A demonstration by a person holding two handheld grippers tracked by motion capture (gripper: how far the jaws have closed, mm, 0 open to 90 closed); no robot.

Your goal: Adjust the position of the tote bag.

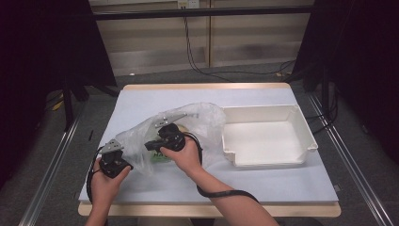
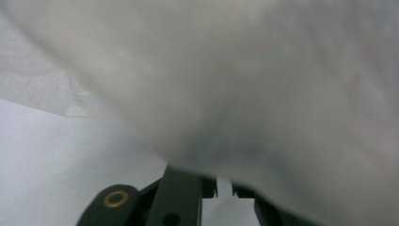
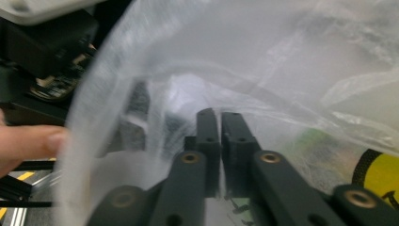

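We find the right tongs pressed together inside the mouth of a clear plastic bag, though whether a fold of film is caught between them we cannot tell. The left tongs sit at the bag's near-left corner; in the left gripper view the bag drapes over the jaws and hides their tips, so we cannot tell how they stand or whether they pinch the film. The bag lies crumpled on the tabletop, left of centre, between both hands and touching the left wall of a white plastic bin, which holds nothing we can see. Inside the bag, the right gripper view shows a green and yellow printed item, blurred through the film; from the high view it is a small green patch below the right hand. The film is thin, wrinkled and translucent, whitish where it bunches.
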